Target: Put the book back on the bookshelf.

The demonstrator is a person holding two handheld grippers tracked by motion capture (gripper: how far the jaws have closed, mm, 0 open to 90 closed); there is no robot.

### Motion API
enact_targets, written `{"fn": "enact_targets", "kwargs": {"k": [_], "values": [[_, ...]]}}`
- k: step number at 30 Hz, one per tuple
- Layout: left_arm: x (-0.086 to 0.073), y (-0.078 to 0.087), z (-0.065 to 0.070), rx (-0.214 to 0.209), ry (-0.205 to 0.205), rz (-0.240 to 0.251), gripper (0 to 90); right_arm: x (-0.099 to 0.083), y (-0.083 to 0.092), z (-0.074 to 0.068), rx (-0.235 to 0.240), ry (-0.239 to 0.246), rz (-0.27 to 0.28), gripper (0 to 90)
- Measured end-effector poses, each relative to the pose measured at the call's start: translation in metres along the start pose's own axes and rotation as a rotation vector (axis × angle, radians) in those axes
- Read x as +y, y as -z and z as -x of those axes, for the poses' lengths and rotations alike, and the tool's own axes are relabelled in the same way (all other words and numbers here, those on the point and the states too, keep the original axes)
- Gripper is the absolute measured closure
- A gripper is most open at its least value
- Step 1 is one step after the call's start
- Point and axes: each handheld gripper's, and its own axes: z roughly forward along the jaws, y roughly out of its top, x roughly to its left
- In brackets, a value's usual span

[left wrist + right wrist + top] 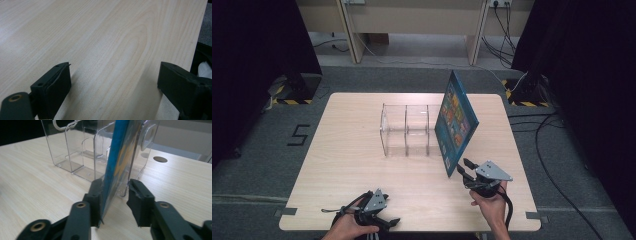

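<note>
Tabletop (342,165): light wood-grain surface; carries the organiser, the book and both grippers.
Clear organiser (404,131): transparent plastic rack with upright dividers forming several compartments; stands near the middle of the tabletop, open side up.
Book (455,122): thin, blue cover with colourful pictures; stands on its lower edge, tilted, at the right end of the organiser. In the right gripper view its lower near corner (113,177) sits between the jaws, with the organiser wall just behind it.
Right gripper (467,172): held in the person's right hand (492,205) near the right front of the tabletop, pointing at the book's lower near corner. Jaws partly open; the left jaw lies against the book's cover, the right jaw stands apart from it with a visible gap. Book not clamped.
Left gripper (389,221): held in the person's left hand (347,229) at the front edge of the tabletop, well apart from the book. Jaws wide open, low over bare wood, holding nothing.
</note>
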Motion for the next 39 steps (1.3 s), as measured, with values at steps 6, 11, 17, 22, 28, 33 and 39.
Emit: {"fn": "enact_targets", "kwargs": {"k": [6, 11, 17, 22, 28, 33, 39], "values": [[0.000, 0.000, 0.000, -0.001, -0.002, -0.003, 10.7, 0.001, -0.009, -0.006, 0.020, 0.043, -0.029, 74.7], [0.000, 0.000, 0.000, -0.001, -0.002, -0.003, 10.7, 0.001, -0.015, -0.009, 0.026, 0.042, -0.034, 76.3], [0.000, 0.000, 0.000, -0.001, -0.002, -0.003, 10.7, 0.002, -0.019, -0.013, 0.027, 0.041, -0.035, 75.1], [0.001, 0.000, 0.000, -0.003, -0.005, -0.004, 10.7, 0.002, -0.020, -0.013, 0.031, 0.017, -0.027, 74.3], [0.001, 0.000, 0.000, -0.003, -0.005, -0.004, 10.7, 0.001, -0.021, -0.012, 0.024, 0.012, -0.027, 70.7], [0.001, 0.000, 0.001, -0.006, -0.007, -0.007, 10.8, 0.000, -0.017, -0.010, 0.023, -0.023, -0.032, 59.1], [0.001, 0.000, 0.001, -0.008, -0.009, -0.009, 10.7, -0.001, -0.007, -0.007, 0.013, -0.049, -0.017, 50.7]]}}
